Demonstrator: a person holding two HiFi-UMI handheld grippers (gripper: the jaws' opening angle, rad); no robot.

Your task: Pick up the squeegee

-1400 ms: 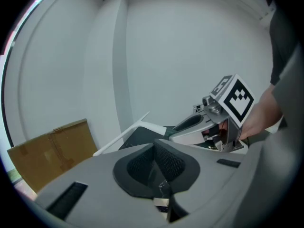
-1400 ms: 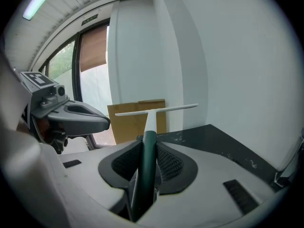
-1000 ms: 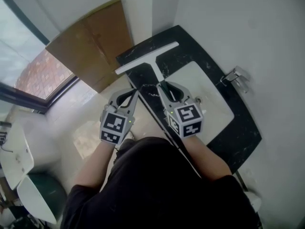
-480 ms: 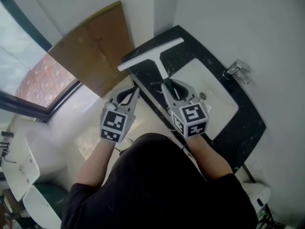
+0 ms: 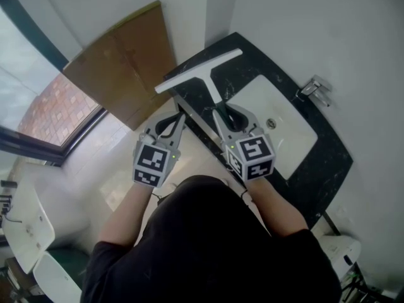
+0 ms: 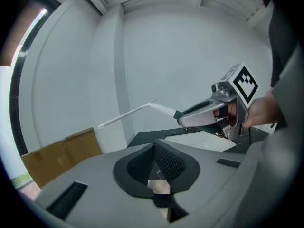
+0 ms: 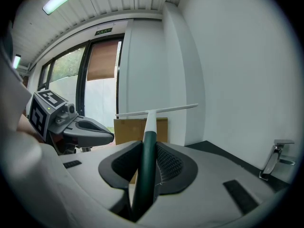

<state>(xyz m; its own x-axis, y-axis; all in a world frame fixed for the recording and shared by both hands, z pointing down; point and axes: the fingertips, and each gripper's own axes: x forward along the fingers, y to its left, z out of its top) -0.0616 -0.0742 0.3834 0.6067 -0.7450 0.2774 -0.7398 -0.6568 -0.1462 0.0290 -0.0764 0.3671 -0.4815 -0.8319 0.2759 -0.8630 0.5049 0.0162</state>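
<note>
Bench (image 5: 262,62) of black stone against the wall. Brown card box (image 5: 120,59) on the floor, left of the sink and well apart from it. White sink (image 5: 284,131) sunk in the bench.

Squeegee (image 5: 201,71) off the bench, up in the air by the sink's far left corner, touching neither sink nor bench. Pale blade (image 7: 156,110) across the far end, green handle (image 7: 145,170) running back into the right tongs (image 7: 148,150). Right tongs clenched on that handle, pads pressed to both its sides, grip far back from the blade. Left tongs (image 6: 154,148) closed on nothing, pads together, hanging left of the sink, near the right tongs and apart from the squeegee. Tap (image 5: 314,88) behind the sink, well apart from the blade.

By the look of it, pick-up all but done; only the lift and the hold left to mind.

- Hold the clench firm; expect swing or twist between the pads from a long shaft gripped so far from its head.
- Hold the handle in line with the tongs, blade level, wrist quiet.
- Raise straight and slowly, clear of the tap and the wall behind the sink.
- Leave the left tongs out of the blade's path, or bring them under the handle only against droop.
</note>
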